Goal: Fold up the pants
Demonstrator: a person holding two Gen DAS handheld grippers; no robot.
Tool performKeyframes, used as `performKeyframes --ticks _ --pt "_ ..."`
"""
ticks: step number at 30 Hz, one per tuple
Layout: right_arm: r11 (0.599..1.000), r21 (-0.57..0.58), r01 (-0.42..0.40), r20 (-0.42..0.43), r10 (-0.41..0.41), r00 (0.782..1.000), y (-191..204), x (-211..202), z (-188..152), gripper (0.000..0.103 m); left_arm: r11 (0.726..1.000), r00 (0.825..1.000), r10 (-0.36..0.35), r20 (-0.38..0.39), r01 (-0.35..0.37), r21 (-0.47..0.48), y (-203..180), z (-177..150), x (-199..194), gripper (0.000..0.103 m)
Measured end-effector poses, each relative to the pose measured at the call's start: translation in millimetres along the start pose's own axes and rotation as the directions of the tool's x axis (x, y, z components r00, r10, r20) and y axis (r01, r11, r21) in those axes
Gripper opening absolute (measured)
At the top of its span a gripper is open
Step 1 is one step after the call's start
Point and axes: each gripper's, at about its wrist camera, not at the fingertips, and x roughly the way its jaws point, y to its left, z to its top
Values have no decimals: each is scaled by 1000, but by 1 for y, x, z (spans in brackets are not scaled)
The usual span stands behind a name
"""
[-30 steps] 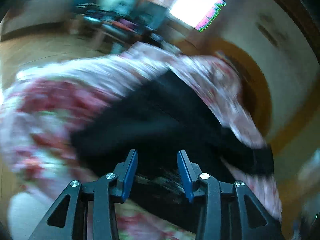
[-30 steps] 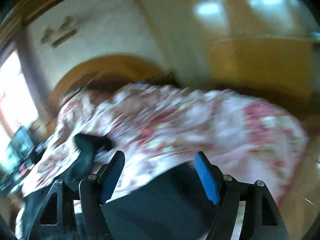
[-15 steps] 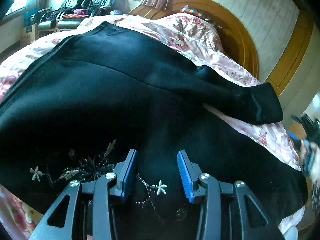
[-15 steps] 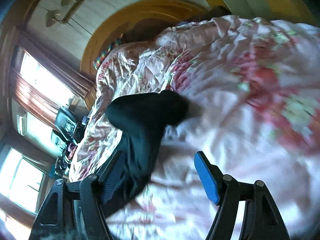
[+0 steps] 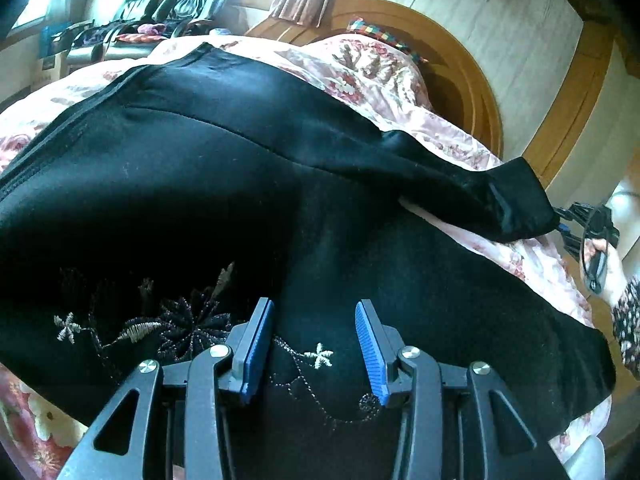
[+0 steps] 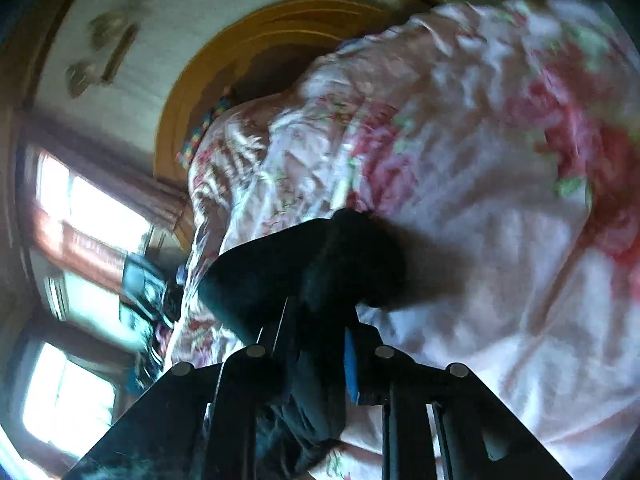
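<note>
Black pants (image 5: 208, 184) with pale embroidery near the waist lie spread on a floral pink bedspread (image 5: 372, 80). My left gripper (image 5: 314, 344) is open, its blue pads just above the embroidered part. One leg runs to the right, and its cuff (image 5: 516, 204) is held by my right gripper (image 5: 584, 228), seen small at the right edge. In the right wrist view the right gripper (image 6: 320, 352) is shut on the black cuff (image 6: 320, 268), which bunches between the fingers above the bedspread (image 6: 480, 200).
A curved wooden headboard (image 5: 448, 52) stands at the far end of the bed, with a white wall behind. Dark armchairs (image 5: 176, 4) and bright windows are at the back left. The holder's patterned sleeve (image 5: 628, 320) shows at the right edge.
My right gripper has closed on the pants cuff; half a second ago it was open beside it. My left gripper stays open over the embroidered part, after swinging in a second ago.
</note>
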Motion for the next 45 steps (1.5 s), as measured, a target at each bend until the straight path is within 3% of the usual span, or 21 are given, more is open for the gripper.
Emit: performKeyframes --ticks 2,4,9,11,13,17,19,22,24,26,28,29,32,34,37,40,45 --pt "985 -156 68 47 -62 997 24 -22 -8 17 1000 1000 -6 3 6 -5 1 0 0 43" --pt "942 -302 148 121 -116 986 47 -48 -20 15 1000 1000 -9 5 9 -10 1 0 -1 43" --pt "802 -506 317 272 -200 941 66 -104 -64 15 999 1000 -20 -2 20 -27 4 3 -3 43" --pt "764 -530 368 274 -257 927 51 -112 -80 15 999 1000 -21 -5 20 -25 6 4 -3 43" --pt "779 -493 387 222 -318 922 26 -108 -84 15 1000 1000 -13 -8 13 -23 6 4 -5 43" --pt "884 -305 355 60 -354 933 -40 -96 -88 15 999 999 -11 -33 10 -41 3 5 -9 43" --pt "898 -264 351 1 -364 931 -58 -91 -94 15 998 999 -20 -50 17 -53 4 7 -11 43" --pt "910 -217 353 -12 -364 931 -69 -93 -97 16 995 997 -41 -58 36 -91 9 8 -14 43" --pt "896 -216 387 12 -394 919 -65 -99 -99 24 993 997 -49 -66 42 -113 11 9 -15 43" --pt "857 -248 452 52 -454 889 -53 -104 -105 30 992 996 -54 -70 46 -122 11 10 -15 43" --pt "810 -277 516 133 -500 856 -37 -117 -116 43 992 996 -55 -74 46 -117 9 13 -15 43" --pt "808 -280 518 178 -487 855 -29 -125 -122 46 993 995 -54 -78 45 -108 7 15 -15 43" --pt "822 -329 464 262 -393 882 -4 -136 -143 56 997 996 -40 -85 35 -68 -1 23 -15 43" --pt "807 -417 418 250 -340 907 17 -122 -156 60 998 996 -37 -79 33 -45 -6 29 -16 43" --pt "757 -572 315 163 -272 948 47 -83 -171 61 999 997 -20 -70 18 -28 -8 40 -18 43" --pt "716 -642 276 88 -288 954 65 -41 -177 61 1000 998 -10 -68 8 -24 -5 54 -19 43" --pt "695 -649 309 31 -382 924 59 4 -187 61 999 998 33 -44 -33 5 2 90 -23 43"
